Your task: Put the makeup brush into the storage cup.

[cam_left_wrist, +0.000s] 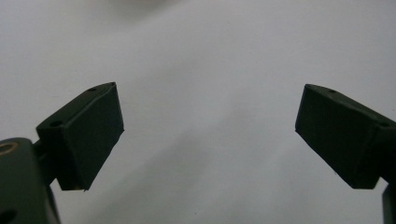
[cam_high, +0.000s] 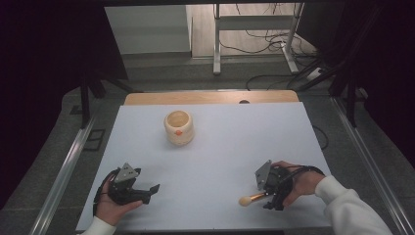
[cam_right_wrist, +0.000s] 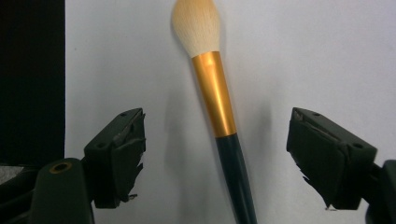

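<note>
White desk (cam_high: 220, 147) carries three things. A cream, rounded wooden cup (cam_high: 178, 127) stands upright toward the far edge, left of centre, with a small orange mark on its near wall; its mouth is open and the part of the interior that the high view reaches looks bare, though the bottom cannot be made out. A makeup brush (cam_high: 252, 198) lies flat near the near edge, right of centre, pale bristle head pointing toward the left side of the desk, gold ferrule behind it, dark handle running back under the right gripper (cam_high: 266, 193). Right gripper view: brush (cam_right_wrist: 219, 116) lies lengthwise between the two jaws, which stand wide apart with clear gaps on both sides, touching nothing. The left gripper (cam_high: 142, 192) sits low near the near-left corner, held in the person's left hand (cam_high: 110, 203); in its own view the jaws are spread wide over bare desk surface (cam_left_wrist: 210, 70). Cup and brush are well apart.
</note>
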A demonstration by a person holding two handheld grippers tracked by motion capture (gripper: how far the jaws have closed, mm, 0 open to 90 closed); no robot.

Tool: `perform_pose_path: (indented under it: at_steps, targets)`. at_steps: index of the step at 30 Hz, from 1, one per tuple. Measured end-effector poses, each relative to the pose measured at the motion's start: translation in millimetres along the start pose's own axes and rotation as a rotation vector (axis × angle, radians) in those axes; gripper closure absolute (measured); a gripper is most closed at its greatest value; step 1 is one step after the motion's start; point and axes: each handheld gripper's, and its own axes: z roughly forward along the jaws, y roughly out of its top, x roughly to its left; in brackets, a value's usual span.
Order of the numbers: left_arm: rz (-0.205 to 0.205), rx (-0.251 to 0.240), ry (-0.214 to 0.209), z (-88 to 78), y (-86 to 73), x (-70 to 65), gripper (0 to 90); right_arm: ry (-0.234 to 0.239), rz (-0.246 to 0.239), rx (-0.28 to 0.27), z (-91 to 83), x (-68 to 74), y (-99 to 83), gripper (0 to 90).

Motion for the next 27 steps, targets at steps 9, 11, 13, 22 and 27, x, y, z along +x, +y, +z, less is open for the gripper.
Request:
perform_pose_path:
  at_steps: [9,11,13,22,27]
  targets:
    - [0.001,0.001,0.0,0.0,0.0,0.1,8.4,-0.008,-0.013,0.018,3.0,0.4,0.4,24.1]
    - [0.002,0.001,0.0,0.1,0.0,0.0,8.4,-0.006,-0.014,0.024,3.7,0.3,0.4,24.3]
    - [0.001,0.0,0.0,0.1,0.0,0.0,8.4,-0.003,-0.013,0.034,4.7,0.5,0.5,24.3]
    - [0.001,0.0,0.0,-0.2,0.0,0.0,8.5,-0.017,-0.014,0.041,7.6,-2.6,-0.2,33.6]
    - [0.001,0.001,0.001,-0.1,-0.2,0.2,8.5,-0.004,-0.014,0.046,9.0,-4.8,-0.2,43.5]
